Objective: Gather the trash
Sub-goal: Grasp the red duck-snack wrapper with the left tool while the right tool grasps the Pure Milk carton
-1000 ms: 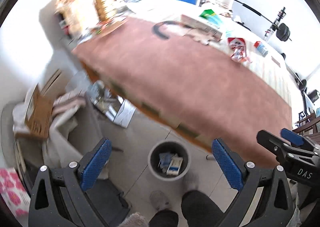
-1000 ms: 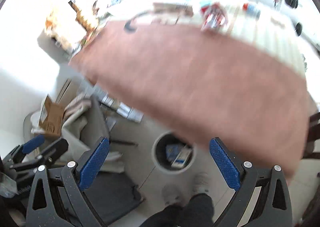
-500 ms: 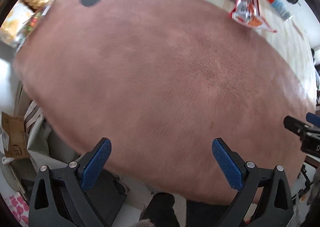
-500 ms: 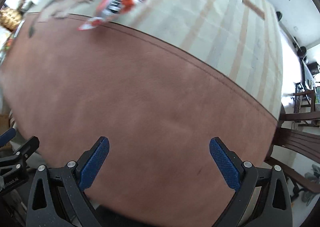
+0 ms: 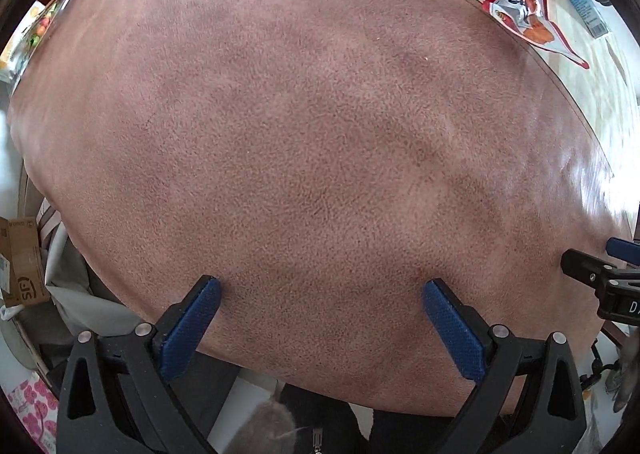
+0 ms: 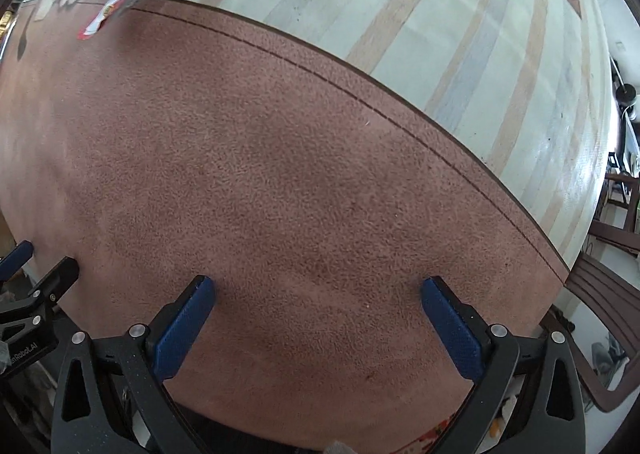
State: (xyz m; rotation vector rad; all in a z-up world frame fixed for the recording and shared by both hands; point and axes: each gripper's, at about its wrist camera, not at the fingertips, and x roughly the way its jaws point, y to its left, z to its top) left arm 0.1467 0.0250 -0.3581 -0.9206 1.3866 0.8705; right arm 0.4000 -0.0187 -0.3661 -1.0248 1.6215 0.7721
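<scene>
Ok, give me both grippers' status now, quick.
Left gripper: open, holding nothing, over the brown mat.
Right gripper: open, holding nothing, over the same mat.

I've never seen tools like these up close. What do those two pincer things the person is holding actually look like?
Both look alike. The left gripper and right gripper each have two matte black, angular fingers with triangular cut-outs and silver screw heads. Textured blue pads line the inner faces of the fingertips. The right gripper, seen from the left camera, carries white lettering on its side. No cables or sleeves show.
</scene>
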